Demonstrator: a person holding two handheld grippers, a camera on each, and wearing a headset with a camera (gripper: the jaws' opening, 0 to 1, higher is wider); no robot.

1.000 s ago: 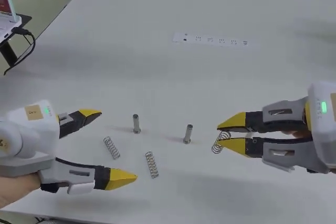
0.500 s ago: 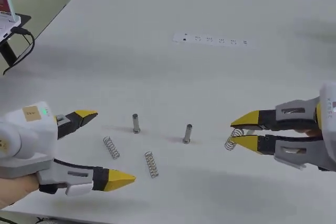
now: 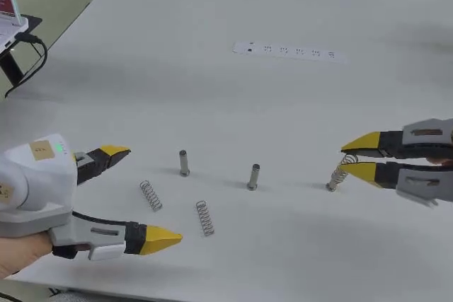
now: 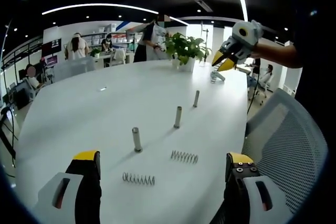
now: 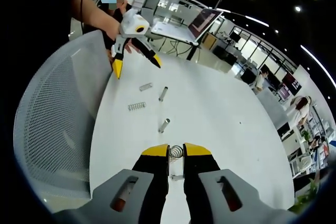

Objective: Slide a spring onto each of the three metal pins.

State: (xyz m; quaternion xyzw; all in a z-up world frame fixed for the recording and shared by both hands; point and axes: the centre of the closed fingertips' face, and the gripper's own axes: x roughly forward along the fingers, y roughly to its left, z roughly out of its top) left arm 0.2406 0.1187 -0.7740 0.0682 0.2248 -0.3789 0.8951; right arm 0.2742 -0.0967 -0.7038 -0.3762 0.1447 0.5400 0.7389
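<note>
Head view put the spring (image 3: 342, 172) at the right end of the row, pinched near its top between the yellow tips of the right claw (image 3: 341, 158) and hanging tilted, low end down and to the left. The right gripper view looked straight through its coils (image 5: 176, 151), with the jaws closed on either side. The third pin (image 4: 196, 98) stood just below that low end. Whether the spring had caught the pin's tip, I could not tell.

Two more pins stood upright and bare to the left, the middle pin (image 3: 253, 177) and the left pin (image 3: 184, 163). Nearer than those lay two loose springs, one (image 3: 150, 196) near the left pin and one (image 3: 204, 218) between the two pins. The left claw (image 4: 163, 158) hovered over them with its jaws wide apart, holding nothing.

I judged the tilt to be the main risk. A slanted spring could snag a coil on the pin's rim and bind instead of sliding down. Pushing harder then could topple the pin, since I saw nothing fixing any of them to the table (image 3: 212, 90). A fallen pin might roll into its neighbours. The grip was narrow too, so a sideways load could flick the spring out towards the far power strip (image 3: 290, 52).
</note>
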